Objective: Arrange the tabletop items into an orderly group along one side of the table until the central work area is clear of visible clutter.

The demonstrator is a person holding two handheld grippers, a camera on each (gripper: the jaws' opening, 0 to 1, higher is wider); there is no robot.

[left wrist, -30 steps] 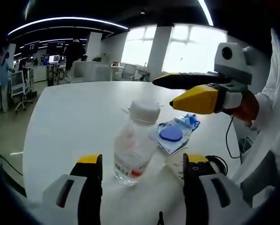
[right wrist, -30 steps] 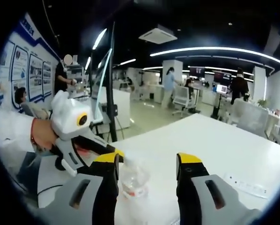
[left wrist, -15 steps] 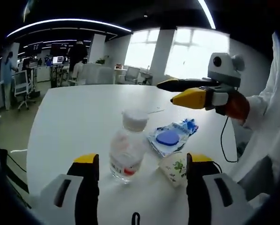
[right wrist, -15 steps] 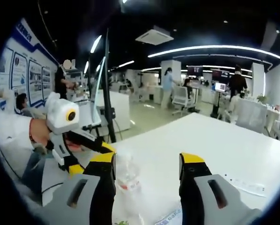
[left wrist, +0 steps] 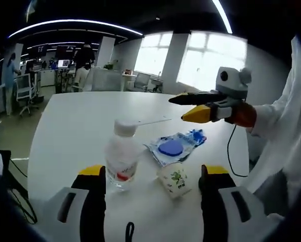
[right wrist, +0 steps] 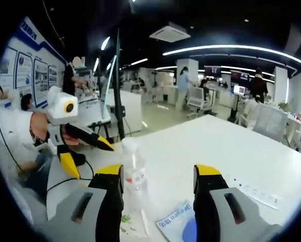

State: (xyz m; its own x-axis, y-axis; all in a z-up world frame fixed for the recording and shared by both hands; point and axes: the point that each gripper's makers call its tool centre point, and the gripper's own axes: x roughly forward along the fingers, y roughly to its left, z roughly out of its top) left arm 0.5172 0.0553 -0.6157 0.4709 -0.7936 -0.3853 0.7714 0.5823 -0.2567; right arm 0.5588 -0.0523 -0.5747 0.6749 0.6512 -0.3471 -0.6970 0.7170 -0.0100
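On the white surface [left wrist: 69, 136], clear bottle [left wrist: 120, 155] with white cap upright, blue-and-white packet [left wrist: 173, 147] just beside it, small printed cup [left wrist: 173, 180] near both, left tongs [left wrist: 151, 176] apart and empty, right tongs [right wrist: 159, 174] apart, bottle [right wrist: 133, 176] between them, untouched.

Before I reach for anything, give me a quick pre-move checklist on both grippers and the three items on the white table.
1. Left gripper open and empty: ok.
2. Right gripper open and empty: ok; the bottle lies beyond its jaws, ungripped.
3. Clear plastic bottle with white cap standing upright: ok.
4. Small white cup with green print upright: cannot tell; it looks tilted.
5. Flat clear packet with blue disc lying flat, apart from the bottle: ok.
6. Centre of the white table free of clutter: not ok; all three items sit loosely near its middle.
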